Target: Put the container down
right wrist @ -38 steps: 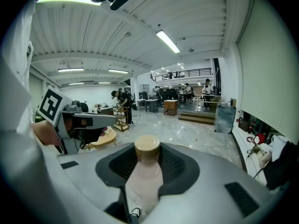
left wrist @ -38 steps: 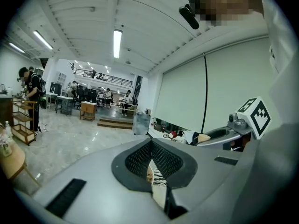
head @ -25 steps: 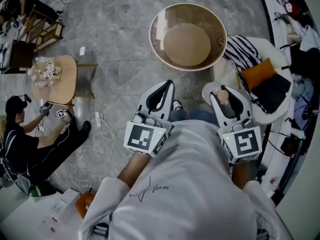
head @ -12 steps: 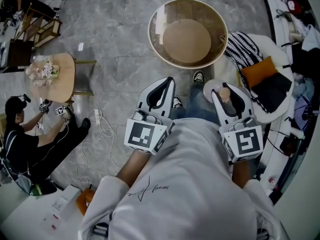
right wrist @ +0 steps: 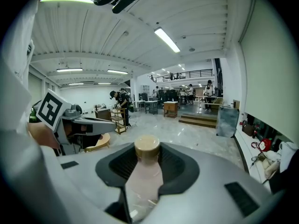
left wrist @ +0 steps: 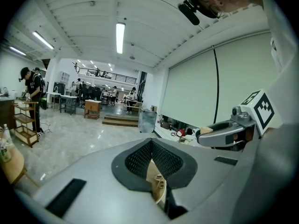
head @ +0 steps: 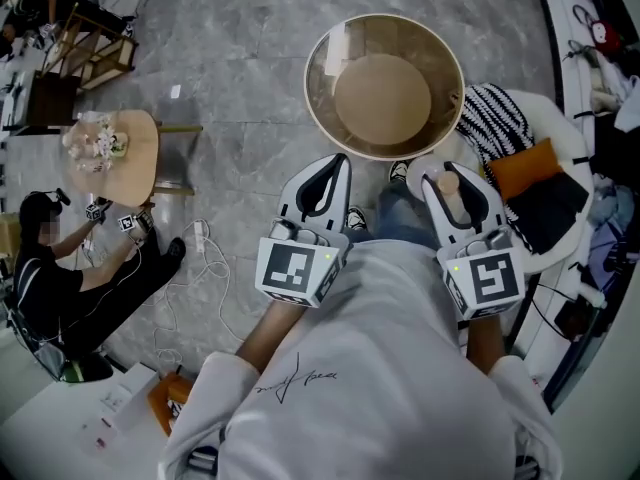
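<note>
Looking steeply down from the head view, a person in a white shirt holds a gripper in each hand out in front of the body, above a grey marble floor (head: 240,58). The right gripper (head: 452,176) is clamped on the container (right wrist: 144,176), a pale translucent bottle with a tan cap (right wrist: 147,147). The bottle lies lengthwise between the two jaws with its cap pointing forward, and the black pads press against both its sides. The container is up in the air and rests on nothing. From above it appears just off the near right edge of a round glass-topped table (head: 309,93) with a wooden rim, beside a white chair (head: 560,218) that carries a black-and-white striped cloth (head: 490,118) and an orange cushion (head: 520,163). The left gripper (head: 332,166) is level with the right one and well apart from it. Its jaw tips are closed against each other, and a thin tan sliver shows in the slit behind them; what it is cannot be made out. At the far left, another person (head: 55,288) in dark clothes sits on the floor beside a small round wooden table (head: 135,158), with a white cable (head: 205,258) looped on the floor nearby.
</note>
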`<state>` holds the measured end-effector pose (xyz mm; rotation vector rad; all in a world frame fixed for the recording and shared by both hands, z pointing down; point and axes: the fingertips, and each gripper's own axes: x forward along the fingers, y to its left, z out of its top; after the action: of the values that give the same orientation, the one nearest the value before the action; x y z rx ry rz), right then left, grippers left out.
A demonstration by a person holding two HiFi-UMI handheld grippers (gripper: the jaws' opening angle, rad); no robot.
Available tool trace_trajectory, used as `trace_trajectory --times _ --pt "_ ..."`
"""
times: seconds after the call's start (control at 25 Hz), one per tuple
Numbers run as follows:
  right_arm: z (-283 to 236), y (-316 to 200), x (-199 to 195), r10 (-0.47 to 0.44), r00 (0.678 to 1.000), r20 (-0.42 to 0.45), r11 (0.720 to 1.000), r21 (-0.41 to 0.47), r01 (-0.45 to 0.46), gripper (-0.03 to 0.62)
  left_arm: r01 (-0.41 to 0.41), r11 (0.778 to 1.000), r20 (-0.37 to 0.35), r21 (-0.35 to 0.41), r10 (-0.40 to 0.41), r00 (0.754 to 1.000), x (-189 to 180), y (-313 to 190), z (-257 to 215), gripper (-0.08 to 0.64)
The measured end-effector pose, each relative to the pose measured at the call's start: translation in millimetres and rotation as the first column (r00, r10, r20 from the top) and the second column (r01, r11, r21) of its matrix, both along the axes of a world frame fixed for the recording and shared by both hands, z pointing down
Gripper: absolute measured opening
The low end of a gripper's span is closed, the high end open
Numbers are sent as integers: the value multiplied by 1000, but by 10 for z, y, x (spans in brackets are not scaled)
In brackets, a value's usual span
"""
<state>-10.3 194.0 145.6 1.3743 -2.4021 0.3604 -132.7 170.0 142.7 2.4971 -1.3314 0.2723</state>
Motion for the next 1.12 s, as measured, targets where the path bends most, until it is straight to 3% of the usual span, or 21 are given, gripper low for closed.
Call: trace_trajectory --times 0.56,1.12 --pt "159 -816 526 -35 999 3 999 -30 35 144 13 999 35 -33 -12 999 557 -810 82 17" --pt "326 -1340 804 -151 988 20 987 -43 152 144 105 994 45 -41 -104 994 937 -1211 167 17"
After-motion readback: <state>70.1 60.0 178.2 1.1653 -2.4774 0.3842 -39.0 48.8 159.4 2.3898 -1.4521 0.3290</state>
